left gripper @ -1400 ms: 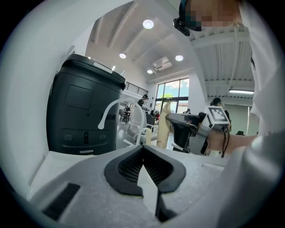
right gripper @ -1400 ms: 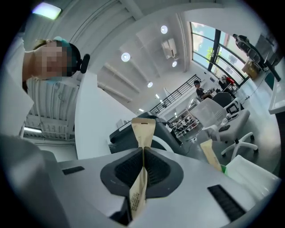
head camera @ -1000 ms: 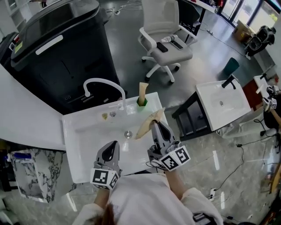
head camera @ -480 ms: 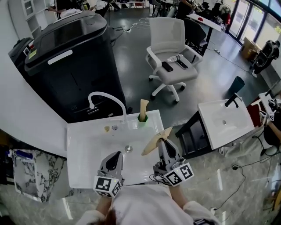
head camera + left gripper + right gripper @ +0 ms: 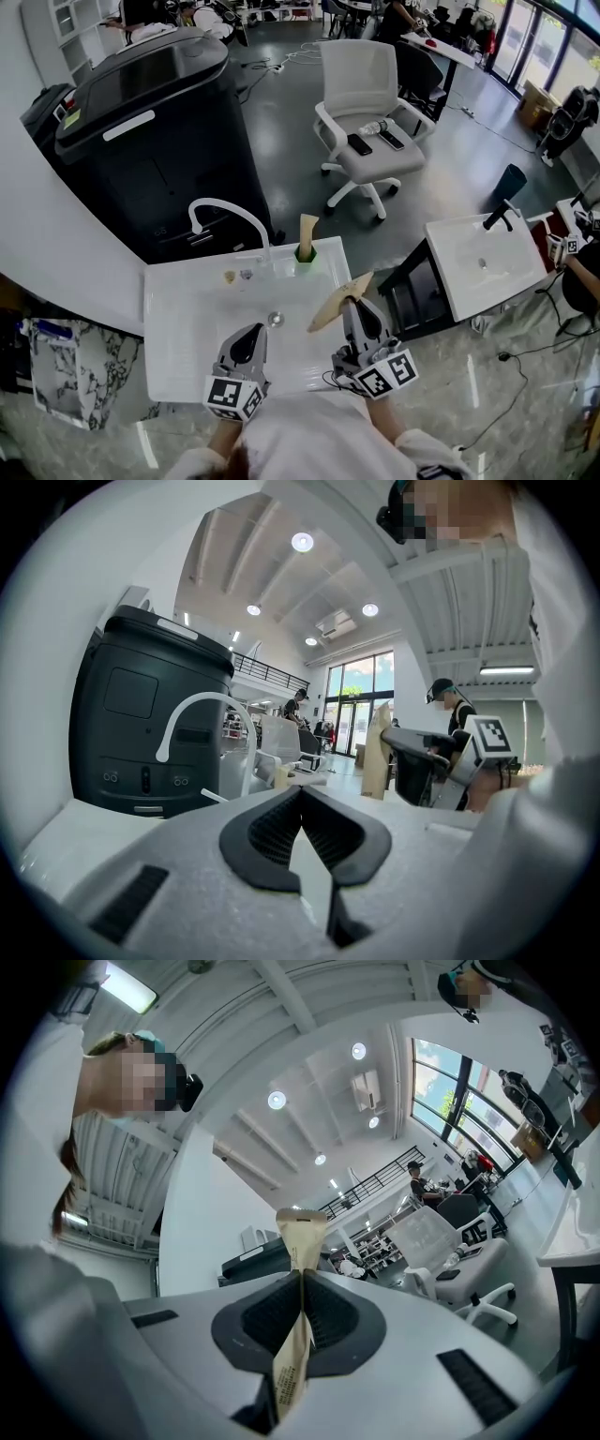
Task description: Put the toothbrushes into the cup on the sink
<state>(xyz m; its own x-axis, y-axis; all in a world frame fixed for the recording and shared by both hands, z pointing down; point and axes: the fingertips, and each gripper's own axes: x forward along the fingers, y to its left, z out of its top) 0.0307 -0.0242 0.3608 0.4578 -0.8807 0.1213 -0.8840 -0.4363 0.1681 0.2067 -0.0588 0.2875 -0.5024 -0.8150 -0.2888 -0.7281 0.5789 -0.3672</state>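
A tall black machine (image 5: 141,112) with a smooth, rounded lid stands beyond the white sink (image 5: 178,309). A white swivel chair (image 5: 367,103) sits farther off to the right, with small dark things and a bottle on its seat. A second white sink (image 5: 473,248) lies to the right. An arched white faucet (image 5: 225,214) rises from the far rim, just left of the green cup (image 5: 305,255). Between the cup and the right gripper (image 5: 356,314) lies only glossy basin.

The cup holds one wrapped toothbrush (image 5: 307,228), standing upright. A second toothbrush (image 5: 336,302) (also in tan paper, flat and strip-like) hangs above the sink's right side. Its long axis slants from near-left to far-right. The right gripper's ribbed black pads (image 5: 328,1312) are pressed shut on this toothbrush, whose paper end sticks out past them.

The left gripper (image 5: 249,339) hovers above the sink's near edge, left of the other gripper. Its jaws meet with nothing between them.
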